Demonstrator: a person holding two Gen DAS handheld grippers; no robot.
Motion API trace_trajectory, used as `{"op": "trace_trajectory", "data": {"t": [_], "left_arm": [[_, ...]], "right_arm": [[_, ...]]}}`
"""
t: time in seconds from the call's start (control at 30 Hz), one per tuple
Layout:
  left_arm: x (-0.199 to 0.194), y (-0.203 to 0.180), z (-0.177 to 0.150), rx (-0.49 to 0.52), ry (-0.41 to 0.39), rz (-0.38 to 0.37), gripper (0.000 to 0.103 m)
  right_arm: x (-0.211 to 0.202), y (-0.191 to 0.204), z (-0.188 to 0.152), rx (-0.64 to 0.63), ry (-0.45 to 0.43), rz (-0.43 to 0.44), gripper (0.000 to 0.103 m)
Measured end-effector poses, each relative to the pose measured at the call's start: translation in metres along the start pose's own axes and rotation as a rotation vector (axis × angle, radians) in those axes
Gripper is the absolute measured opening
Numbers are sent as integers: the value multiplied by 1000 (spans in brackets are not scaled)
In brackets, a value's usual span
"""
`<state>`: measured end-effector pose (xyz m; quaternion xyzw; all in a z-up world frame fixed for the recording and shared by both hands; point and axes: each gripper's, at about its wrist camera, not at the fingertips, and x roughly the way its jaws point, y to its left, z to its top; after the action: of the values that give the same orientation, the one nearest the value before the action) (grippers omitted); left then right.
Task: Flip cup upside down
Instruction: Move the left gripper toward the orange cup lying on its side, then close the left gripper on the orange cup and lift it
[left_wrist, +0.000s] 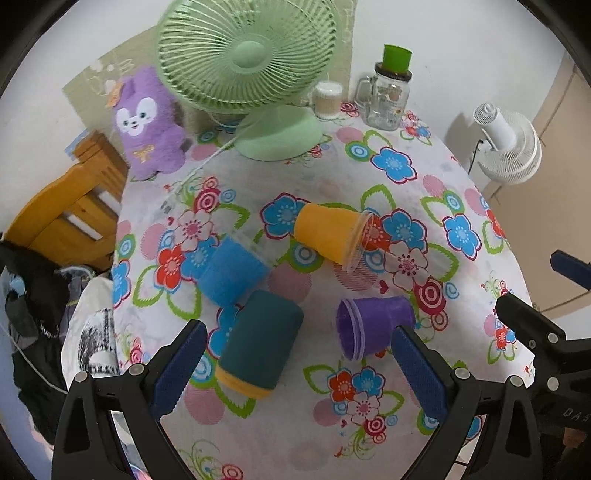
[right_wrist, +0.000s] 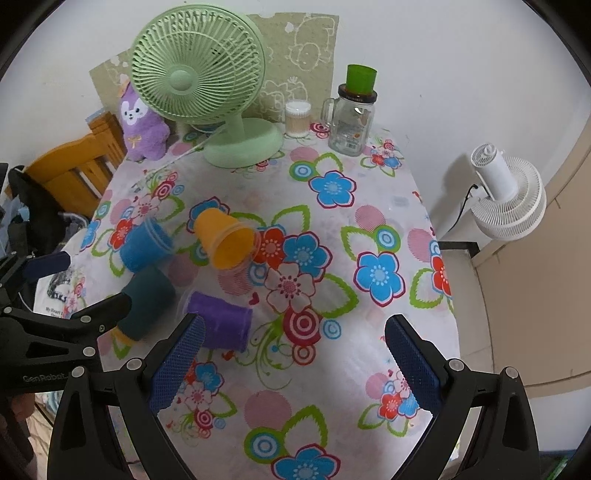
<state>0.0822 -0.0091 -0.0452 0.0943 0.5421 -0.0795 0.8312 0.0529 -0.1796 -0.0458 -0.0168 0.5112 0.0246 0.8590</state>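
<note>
Several cups lie on their sides on the flowered tablecloth: an orange cup (left_wrist: 328, 233) (right_wrist: 226, 240), a blue cup (left_wrist: 233, 270) (right_wrist: 146, 246), a dark teal cup with an orange rim (left_wrist: 260, 341) (right_wrist: 147, 302) and a purple cup (left_wrist: 373, 326) (right_wrist: 221, 320). My left gripper (left_wrist: 299, 360) is open above the near table, the teal cup just beyond its left finger and the purple cup by its right finger. My right gripper (right_wrist: 293, 356) is open and empty; the purple cup lies just beyond its left finger.
A green desk fan (left_wrist: 247, 70) (right_wrist: 199, 79), a purple plush toy (left_wrist: 147, 122), a cotton-swab tub (left_wrist: 327, 99) and a glass mug jar with a green cup on top (left_wrist: 388, 92) stand at the back. A white fan (right_wrist: 506, 195) is right of the table, a wooden chair (left_wrist: 66, 214) left.
</note>
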Motion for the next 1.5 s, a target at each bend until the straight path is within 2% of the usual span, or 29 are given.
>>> {"op": "trace_trajectory", "data": {"t": [0.47, 0.67, 0.8, 1.1, 1.3, 1.43, 1.5], "left_arm": [[60, -17, 44, 192, 64, -70, 101], [81, -22, 61, 286, 59, -60, 101], [100, -24, 71, 327, 74, -80, 101], [135, -27, 79, 349, 157, -203, 101], [154, -32, 80, 364, 183, -220, 101], [166, -25, 83, 318, 223, -273, 93], [171, -25, 83, 312, 238, -289, 93]], "right_arm": [[55, -9, 30, 9, 73, 10, 100], [81, -11, 44, -4, 102, 24, 100], [97, -11, 52, -18, 114, 25, 100], [123, -19, 53, 16, 166, 44, 100], [139, -21, 51, 29, 203, 46, 100], [148, -21, 53, 36, 216, 50, 100], [152, -20, 53, 36, 223, 54, 100]]}}
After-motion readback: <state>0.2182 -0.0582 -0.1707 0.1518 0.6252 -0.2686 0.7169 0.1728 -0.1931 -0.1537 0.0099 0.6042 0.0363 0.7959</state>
